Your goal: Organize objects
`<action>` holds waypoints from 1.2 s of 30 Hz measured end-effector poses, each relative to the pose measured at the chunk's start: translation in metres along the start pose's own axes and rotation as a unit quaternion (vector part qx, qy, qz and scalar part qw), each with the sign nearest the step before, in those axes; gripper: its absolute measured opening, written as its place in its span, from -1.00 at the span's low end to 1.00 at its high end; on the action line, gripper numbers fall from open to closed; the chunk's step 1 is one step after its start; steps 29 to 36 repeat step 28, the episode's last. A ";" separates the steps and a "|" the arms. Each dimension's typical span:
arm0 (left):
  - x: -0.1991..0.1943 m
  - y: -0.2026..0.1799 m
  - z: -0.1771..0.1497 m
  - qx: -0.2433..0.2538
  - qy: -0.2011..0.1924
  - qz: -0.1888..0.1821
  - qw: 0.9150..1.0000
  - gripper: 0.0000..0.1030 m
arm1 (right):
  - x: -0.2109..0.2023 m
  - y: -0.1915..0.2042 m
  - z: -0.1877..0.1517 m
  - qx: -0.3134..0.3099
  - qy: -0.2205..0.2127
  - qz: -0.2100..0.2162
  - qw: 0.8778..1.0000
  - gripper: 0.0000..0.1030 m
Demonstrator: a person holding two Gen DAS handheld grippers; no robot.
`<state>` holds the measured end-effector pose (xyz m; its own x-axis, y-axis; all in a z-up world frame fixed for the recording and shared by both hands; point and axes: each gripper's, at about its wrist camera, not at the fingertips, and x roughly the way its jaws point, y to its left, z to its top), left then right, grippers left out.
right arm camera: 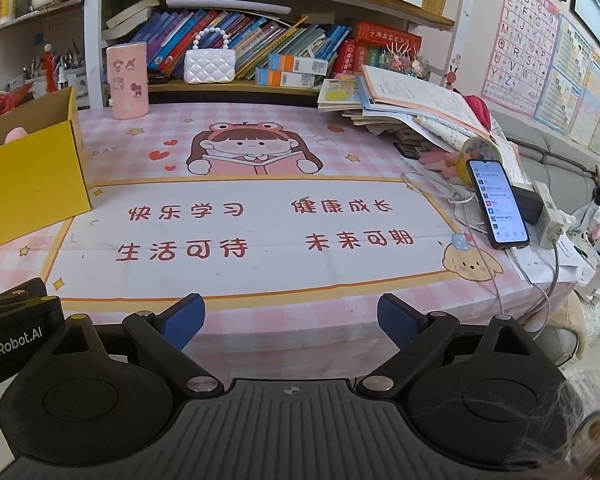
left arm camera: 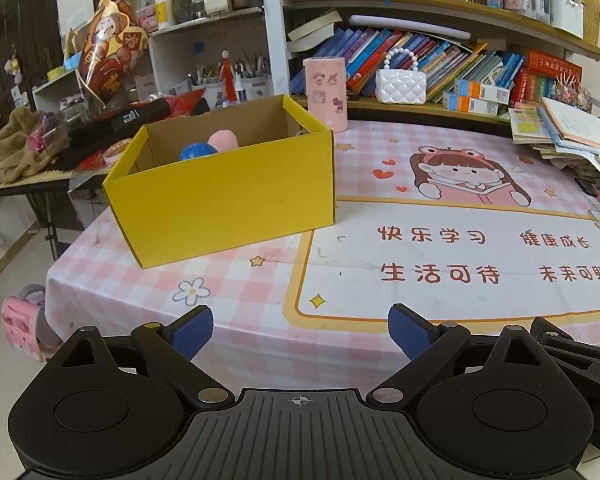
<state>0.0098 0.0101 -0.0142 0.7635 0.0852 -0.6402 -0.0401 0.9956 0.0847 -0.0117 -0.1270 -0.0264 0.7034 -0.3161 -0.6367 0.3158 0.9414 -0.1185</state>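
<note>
A yellow cardboard box [left arm camera: 228, 196] stands open on the left part of the table [left arm camera: 440, 256]. Inside it I see a blue ball [left arm camera: 196, 151] and a pink plush thing [left arm camera: 225, 139]. The box also shows at the left edge of the right wrist view [right arm camera: 28, 176], with the pink thing [right arm camera: 15, 134] peeking out. My left gripper [left arm camera: 300, 334] is open and empty, hovering at the table's front edge, well short of the box. My right gripper [right arm camera: 291, 320] is open and empty, also at the front edge, to the right of the box.
A pink cylinder container [left arm camera: 327, 94] and a white quilted purse [left arm camera: 401, 86] stand at the back by the bookshelf. A pile of books [right arm camera: 404, 108] lies at the back right. A lit phone [right arm camera: 498, 204] with cables and a charger lies near the right edge.
</note>
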 end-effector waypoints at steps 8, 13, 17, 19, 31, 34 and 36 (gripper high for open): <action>-0.001 0.001 0.000 -0.002 0.002 -0.002 1.000 0.87 | 0.000 0.000 0.000 0.001 0.000 -0.001 1.000 0.81; -0.001 0.002 -0.001 -0.002 0.001 -0.001 1.000 0.87 | 0.000 0.000 -0.001 0.000 0.000 -0.001 1.000 0.81; -0.001 0.003 -0.001 -0.001 -0.001 0.000 1.000 0.87 | -0.001 0.001 -0.001 0.000 0.000 -0.001 1.000 0.81; -0.001 0.003 -0.001 -0.001 0.002 0.000 1.000 0.87 | 0.000 0.001 -0.001 0.000 0.000 -0.001 1.000 0.81; 0.003 0.004 -0.001 -0.004 0.012 -0.007 1.000 0.88 | 0.000 0.000 -0.002 0.000 0.002 -0.002 1.000 0.81; 0.003 0.004 -0.001 -0.004 0.012 -0.007 1.000 0.88 | 0.000 0.000 -0.002 0.000 0.002 -0.002 1.000 0.81; 0.003 0.004 -0.001 -0.004 0.012 -0.007 1.000 0.88 | 0.000 0.000 -0.002 0.000 0.002 -0.002 1.000 0.81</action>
